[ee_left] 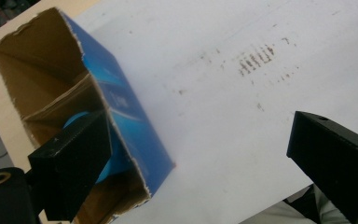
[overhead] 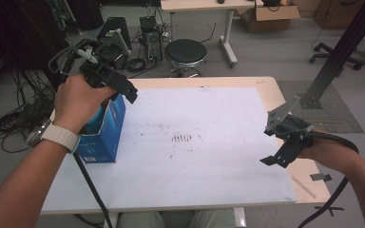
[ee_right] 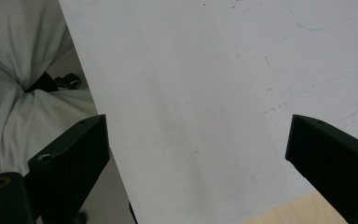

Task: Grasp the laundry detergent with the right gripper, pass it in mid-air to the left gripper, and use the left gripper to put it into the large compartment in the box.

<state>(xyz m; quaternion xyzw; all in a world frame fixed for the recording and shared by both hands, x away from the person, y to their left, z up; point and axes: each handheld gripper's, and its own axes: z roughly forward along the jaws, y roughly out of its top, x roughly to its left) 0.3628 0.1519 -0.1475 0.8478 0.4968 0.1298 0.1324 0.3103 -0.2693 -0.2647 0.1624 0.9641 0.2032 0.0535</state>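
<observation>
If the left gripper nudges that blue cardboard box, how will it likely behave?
The blue box stands tall with a torn-open top, so it may tip. Thin cardboard walls would probably flex. The blue object inside might shift its weight.

Grey floor [overhead: 275,52], black stool [overhead: 186,52], tangled cables [overhead: 14,118].

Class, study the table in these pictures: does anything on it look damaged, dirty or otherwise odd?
Yes. The blue cardboard box at the table's left has a raggedly torn-open top, and the white board carries brown smudges near its middle.
</observation>
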